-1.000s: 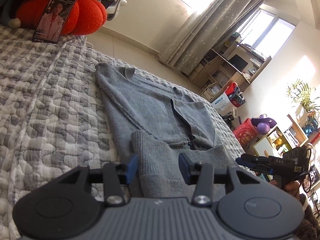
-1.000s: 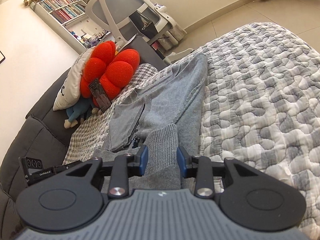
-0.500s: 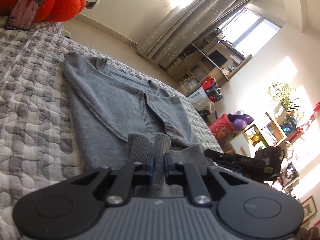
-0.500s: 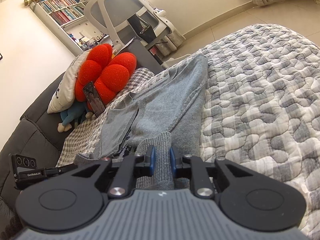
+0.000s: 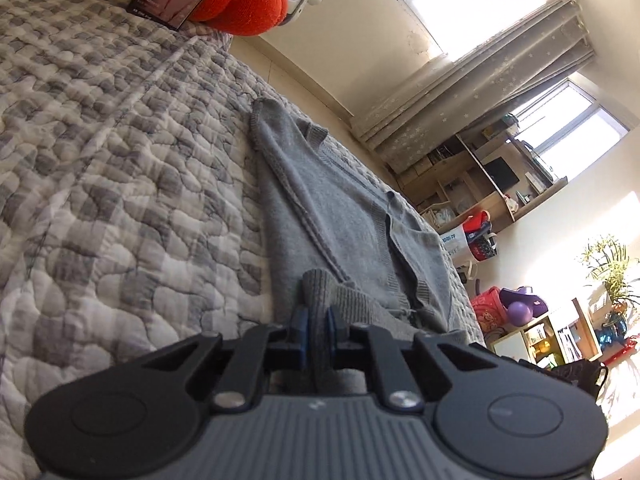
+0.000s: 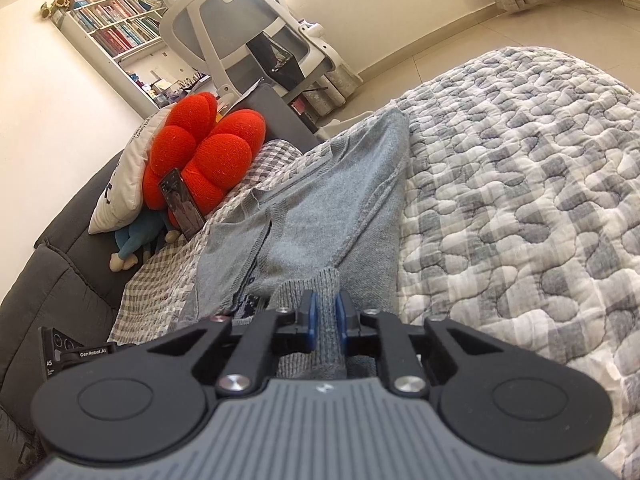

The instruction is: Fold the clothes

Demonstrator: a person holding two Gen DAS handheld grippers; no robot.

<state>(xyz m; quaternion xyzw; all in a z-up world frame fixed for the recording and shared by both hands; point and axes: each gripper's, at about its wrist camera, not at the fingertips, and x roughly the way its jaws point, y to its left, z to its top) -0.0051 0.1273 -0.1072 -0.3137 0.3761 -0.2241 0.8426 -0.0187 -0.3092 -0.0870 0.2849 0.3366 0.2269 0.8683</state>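
A second ago both grippers stood with their blue pads spread on either side of the ribbed hem of the grey cardigan (image 5: 344,208); now the left gripper (image 5: 316,326) has closed and is pinching a bunched ridge of that ribbing, and the right gripper (image 6: 325,315) is clamped in the same way on its own part of the hem. The cardigan lies lengthwise on the quilted bedspread (image 5: 120,152), its sleeves turned in over the front, its collar at the far end towards the red flower cushion (image 6: 204,152), its hem at the near end in both claws. With both near corners now held, the likely step is to lift the hem and carry it towards the collar, though the knit is loose and could slip or stretch unevenly.
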